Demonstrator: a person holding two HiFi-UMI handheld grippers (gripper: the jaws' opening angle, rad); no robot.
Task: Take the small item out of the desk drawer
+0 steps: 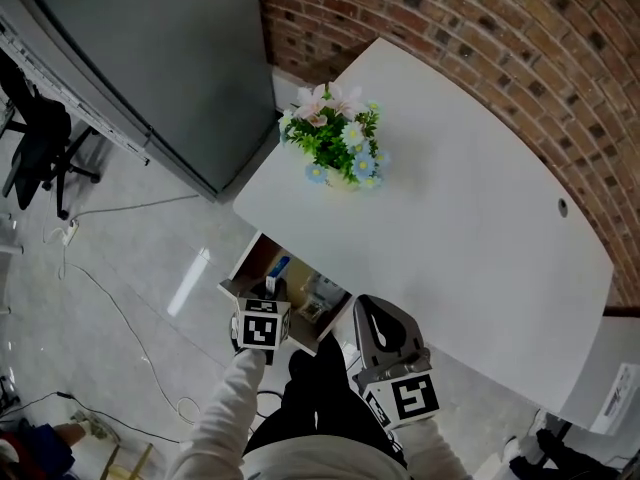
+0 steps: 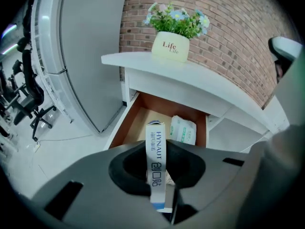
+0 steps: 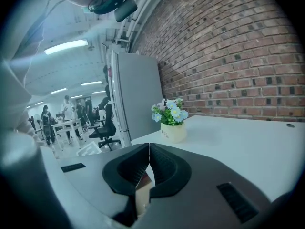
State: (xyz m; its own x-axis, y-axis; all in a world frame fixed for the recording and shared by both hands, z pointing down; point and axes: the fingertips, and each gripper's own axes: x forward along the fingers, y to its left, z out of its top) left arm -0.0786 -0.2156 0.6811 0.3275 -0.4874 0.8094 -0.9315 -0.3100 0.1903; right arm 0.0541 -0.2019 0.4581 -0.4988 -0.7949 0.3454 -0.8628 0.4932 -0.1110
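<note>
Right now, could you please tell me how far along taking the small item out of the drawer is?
Done: the drawer is open. In hand: the left tongs grip the small white box above it; the right tongs are shut, empty. Left: probably carrying the box clear of the drawer.

White, red, brown
White counter against a red-brick wall; brown drawer; white box with blue lettering; pink and blue flowers.

Two grippers, one flowerpot, one drawer, one slim box, one white packet, perhaps more inside.
</note>
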